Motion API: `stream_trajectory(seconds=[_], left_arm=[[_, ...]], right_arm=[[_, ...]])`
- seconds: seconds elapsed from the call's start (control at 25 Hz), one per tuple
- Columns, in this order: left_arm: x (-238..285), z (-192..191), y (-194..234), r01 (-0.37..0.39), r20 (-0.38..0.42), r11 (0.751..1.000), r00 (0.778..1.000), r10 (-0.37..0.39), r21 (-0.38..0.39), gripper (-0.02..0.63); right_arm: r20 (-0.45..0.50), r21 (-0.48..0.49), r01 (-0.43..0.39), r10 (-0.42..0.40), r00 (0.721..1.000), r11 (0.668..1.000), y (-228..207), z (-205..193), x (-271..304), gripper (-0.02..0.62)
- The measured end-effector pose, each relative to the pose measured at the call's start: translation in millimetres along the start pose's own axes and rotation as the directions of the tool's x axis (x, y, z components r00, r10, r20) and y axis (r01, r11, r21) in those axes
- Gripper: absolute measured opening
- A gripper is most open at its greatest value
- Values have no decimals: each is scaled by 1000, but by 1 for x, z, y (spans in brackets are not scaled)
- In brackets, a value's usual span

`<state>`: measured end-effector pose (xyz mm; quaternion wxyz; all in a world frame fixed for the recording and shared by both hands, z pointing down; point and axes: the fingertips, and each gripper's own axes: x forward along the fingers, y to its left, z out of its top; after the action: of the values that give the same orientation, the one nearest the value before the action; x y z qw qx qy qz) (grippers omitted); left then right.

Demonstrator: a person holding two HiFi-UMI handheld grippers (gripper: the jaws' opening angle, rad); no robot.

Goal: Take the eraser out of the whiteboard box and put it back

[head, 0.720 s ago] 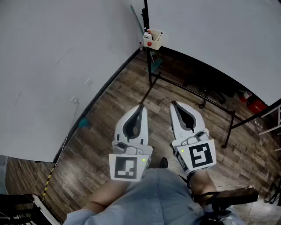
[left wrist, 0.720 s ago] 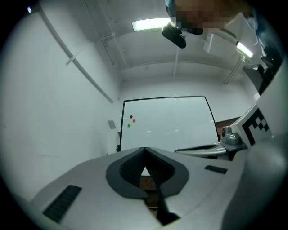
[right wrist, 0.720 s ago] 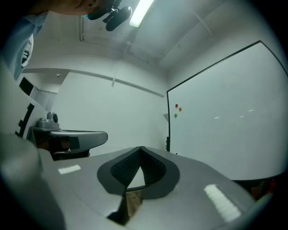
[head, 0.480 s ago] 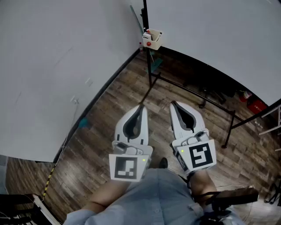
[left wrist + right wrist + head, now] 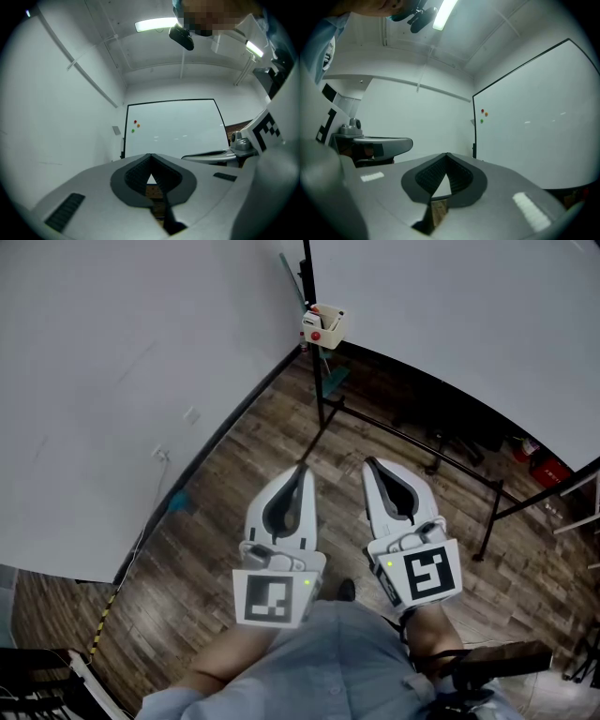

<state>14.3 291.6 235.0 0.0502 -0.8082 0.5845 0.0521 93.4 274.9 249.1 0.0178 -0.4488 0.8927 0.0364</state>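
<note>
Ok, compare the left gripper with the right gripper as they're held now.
The left gripper carries a marker cube with a different square pattern from the one on the right gripper. The left gripper's cube faces the head view almost squarely, while the right gripper's cube sits rotated. Both grippers have their jaws together with nothing between them, and they are held side by side above the wooden floor.

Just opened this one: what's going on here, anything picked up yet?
A person stands on a wooden floor holding two tools. The left tool and right tool are both shut and empty, side by side, pointing toward the whiteboard. The whiteboard box hangs at its edge, well beyond them, untouched. The eraser is too small to make out.
</note>
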Motion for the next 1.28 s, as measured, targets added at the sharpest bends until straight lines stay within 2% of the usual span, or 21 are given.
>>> stream_trajectory(seconds=[0.24, 0.44, 0.76, 1.04, 1.28], left_arm=[[3, -2, -12, -22, -5, 1000, 1000, 22, 2, 6], [7, -2, -18, -32, -6, 999, 999, 32, 9, 6], [11, -6, -26, -40, -23, 999, 999, 40, 11, 6], [28, -13, -14, -45, -26, 999, 999, 46, 3, 6], [59, -24, 18, -47, -23, 999, 999, 47, -13, 5]], right_arm=[[-6, -9, -16, 16, 1000, 1000, -13, -2, -6, 0], [20, 24, -58, 58, 998, 998, -17, 0, -8, 2], [-3, 30, -55, 55, 998, 998, -26, -9, -9, 2], [-8, 32, -50, 50, 999, 998, -36, -13, 7, 2], [-24, 32, -38, 39, 999, 999, -47, -22, 48, 2]])
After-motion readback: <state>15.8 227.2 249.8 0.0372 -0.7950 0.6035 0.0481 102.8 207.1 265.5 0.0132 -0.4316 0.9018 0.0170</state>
